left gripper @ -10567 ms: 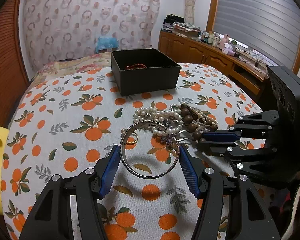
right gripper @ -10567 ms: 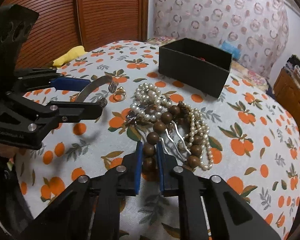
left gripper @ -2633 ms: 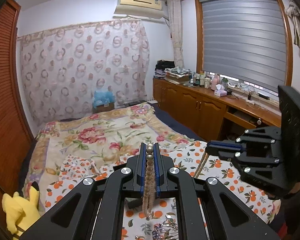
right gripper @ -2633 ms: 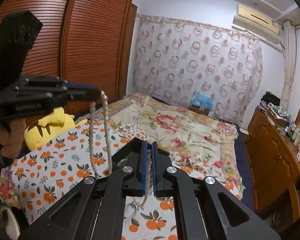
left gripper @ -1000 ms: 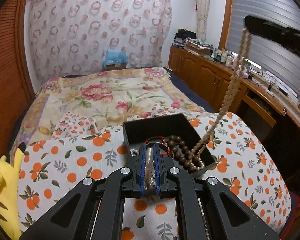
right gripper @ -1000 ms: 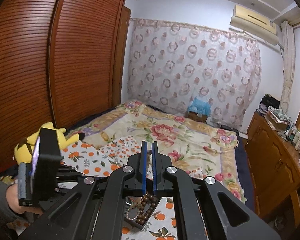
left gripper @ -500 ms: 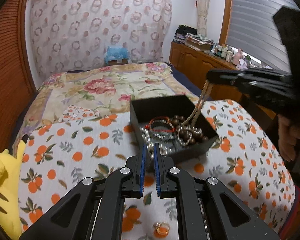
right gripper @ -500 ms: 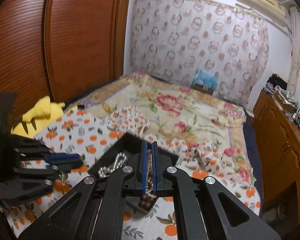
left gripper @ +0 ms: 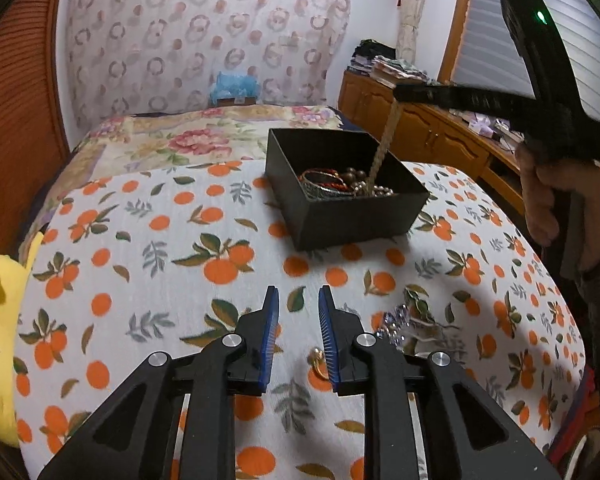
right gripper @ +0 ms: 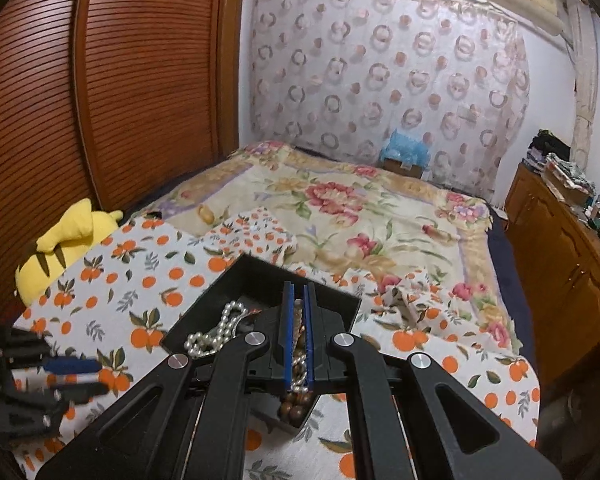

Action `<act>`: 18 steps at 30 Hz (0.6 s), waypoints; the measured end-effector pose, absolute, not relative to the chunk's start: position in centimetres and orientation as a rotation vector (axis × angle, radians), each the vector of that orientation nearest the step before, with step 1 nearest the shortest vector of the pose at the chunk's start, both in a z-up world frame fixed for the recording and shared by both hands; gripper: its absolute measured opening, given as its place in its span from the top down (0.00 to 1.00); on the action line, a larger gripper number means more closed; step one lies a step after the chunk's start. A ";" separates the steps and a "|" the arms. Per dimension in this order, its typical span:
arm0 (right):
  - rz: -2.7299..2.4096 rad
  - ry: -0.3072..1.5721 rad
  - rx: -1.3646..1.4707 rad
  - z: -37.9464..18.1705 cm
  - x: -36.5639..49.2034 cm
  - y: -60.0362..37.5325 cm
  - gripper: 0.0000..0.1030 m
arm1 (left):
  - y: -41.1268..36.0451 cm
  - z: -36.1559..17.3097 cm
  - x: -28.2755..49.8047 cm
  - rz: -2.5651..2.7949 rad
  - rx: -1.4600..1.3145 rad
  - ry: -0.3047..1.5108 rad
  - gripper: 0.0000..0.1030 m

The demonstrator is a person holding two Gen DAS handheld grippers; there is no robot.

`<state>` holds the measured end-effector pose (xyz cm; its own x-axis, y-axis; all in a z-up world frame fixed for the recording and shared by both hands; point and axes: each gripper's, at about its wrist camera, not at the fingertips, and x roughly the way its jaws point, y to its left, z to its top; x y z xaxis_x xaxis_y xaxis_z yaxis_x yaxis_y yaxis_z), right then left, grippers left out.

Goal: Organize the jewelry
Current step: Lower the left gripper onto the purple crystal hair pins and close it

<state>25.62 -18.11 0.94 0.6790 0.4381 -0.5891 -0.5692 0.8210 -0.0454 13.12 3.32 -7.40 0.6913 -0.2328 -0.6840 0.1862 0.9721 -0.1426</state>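
The box [left gripper: 342,204] sat on the tabletop [left gripper: 148,264], far and right of centre, with beads [left gripper: 374,190] and bangles [left gripper: 322,184] in it. A ring [left gripper: 318,360] and brooch [left gripper: 396,326] lay near. The bed [left gripper: 188,140] stood behind.

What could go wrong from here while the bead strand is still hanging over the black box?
1. The right gripper is shut on the pale bead strand, which hangs taut into the black cardboard box; pulling away before opening could drag jewelry out or tip the box.

2. The open left gripper hangs low over the small gold ring and sparkly hair clip on the orange-print cloth; it could knock them away.
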 end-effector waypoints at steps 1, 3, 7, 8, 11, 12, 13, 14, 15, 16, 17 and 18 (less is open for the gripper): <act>0.569 0.596 -0.230 1.1 25.8 -18.2 0.95 | 3.2 -7.5 13.0 -0.237 -0.065 0.774 0.81; 0.564 0.592 -0.227 1.4 25.9 -18.1 0.94 | 3.0 -7.5 12.9 -0.244 -0.066 0.775 0.81; 0.564 0.597 -0.216 1.2 25.8 -18.4 0.92 | 2.6 -7.6 12.6 -0.255 -0.061 0.777 0.79; 0.568 0.603 -0.214 1.1 25.6 -18.5 0.92 | 2.5 -7.6 12.5 -0.259 -0.062 0.776 0.77; 0.574 0.610 -0.216 0.6 25.0 -18.9 0.85 | 2.1 -7.6 12.2 -0.269 -0.061 0.774 0.71; 0.578 0.611 -0.211 0.5 24.6 -19.2 0.84 | 2.0 -7.6 12.1 -0.274 -0.061 0.776 0.71; 0.587 0.611 -0.205 0.4 24.2 -19.5 0.84 | 1.8 -7.6 12.0 -0.280 -0.063 0.777 0.70; 0.595 0.611 -0.201 0.2 23.4 -19.9 0.84 | 1.6 -7.7 11.8 -0.287 -0.064 0.779 0.70; 0.600 0.609 -0.197 0.0 22.7 -20.3 0.84 | 1.4 -7.8 11.8 -0.291 -0.064 0.781 0.70; 0.605 0.609 -0.193 -0.2 22.2 -20.6 0.84 | 1.2 -7.9 11.8 -0.296 -0.064 0.784 0.70; 0.617 0.613 -0.188 -0.6 21.3 -21.0 0.84 | 1.0 -8.0 11.7 -0.300 -0.064 0.789 0.70; 0.624 0.617 -0.189 -1.0 20.6 -21.2 0.84 | 0.8 -8.2 11.7 -0.306 -0.063 0.794 0.70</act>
